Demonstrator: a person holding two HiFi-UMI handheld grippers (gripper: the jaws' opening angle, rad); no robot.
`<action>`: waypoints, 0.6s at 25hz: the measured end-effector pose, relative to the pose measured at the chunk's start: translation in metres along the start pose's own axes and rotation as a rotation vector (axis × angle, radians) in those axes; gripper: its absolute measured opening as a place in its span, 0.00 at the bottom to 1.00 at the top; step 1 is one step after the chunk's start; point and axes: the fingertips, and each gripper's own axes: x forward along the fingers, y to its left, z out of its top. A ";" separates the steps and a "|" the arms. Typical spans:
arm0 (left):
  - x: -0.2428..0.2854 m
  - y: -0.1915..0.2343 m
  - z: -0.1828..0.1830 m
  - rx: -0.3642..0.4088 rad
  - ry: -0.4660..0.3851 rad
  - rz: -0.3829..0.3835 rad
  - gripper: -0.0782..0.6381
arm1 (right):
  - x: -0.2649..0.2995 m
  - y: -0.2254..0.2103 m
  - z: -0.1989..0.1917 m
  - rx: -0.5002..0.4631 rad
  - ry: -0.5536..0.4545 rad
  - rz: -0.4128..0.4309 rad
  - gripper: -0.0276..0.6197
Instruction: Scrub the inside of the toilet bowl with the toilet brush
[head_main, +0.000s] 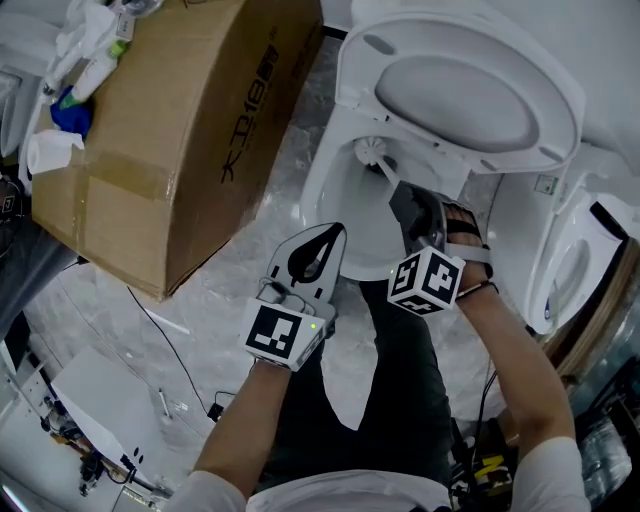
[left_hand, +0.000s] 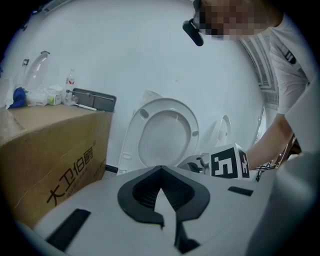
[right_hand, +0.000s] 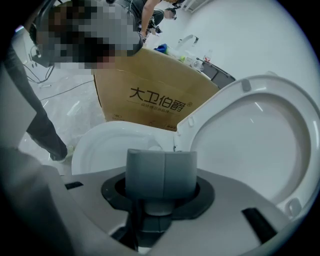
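The toilet brush (head_main: 372, 152) is held by the R gripper (head_main: 404, 200), jaws clamped on its grey handle. The white head is set down inside the toilet bowl (head_main: 330, 190), near the back wall below the raised lid (head_main: 470, 100). The handle is gripped away from the head, prob. so the gripper is clear of the bowl's inside while the bristles are pressed to the porcelain. The L gripper (head_main: 334, 236) is closed on nothing, tips together, and is hung just over the bowl's front rim beside the R one. No job is seen for it, so it is judged parked out of the brush's sweep. The lid is tipped back, so the bowl is left open. A cardboard box (head_main: 180, 130) is stood close on the L side, so room there is limited. Scrubbing is judged under way or about to be.
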 end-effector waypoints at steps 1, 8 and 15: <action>-0.001 -0.001 0.000 0.001 0.000 -0.002 0.12 | -0.002 0.000 -0.002 0.013 0.003 0.001 0.28; -0.012 -0.013 -0.003 0.008 0.010 -0.024 0.12 | -0.030 0.011 -0.025 0.147 0.051 0.051 0.28; -0.016 -0.025 -0.013 0.027 0.038 -0.044 0.12 | -0.063 0.047 -0.043 0.260 0.058 0.102 0.28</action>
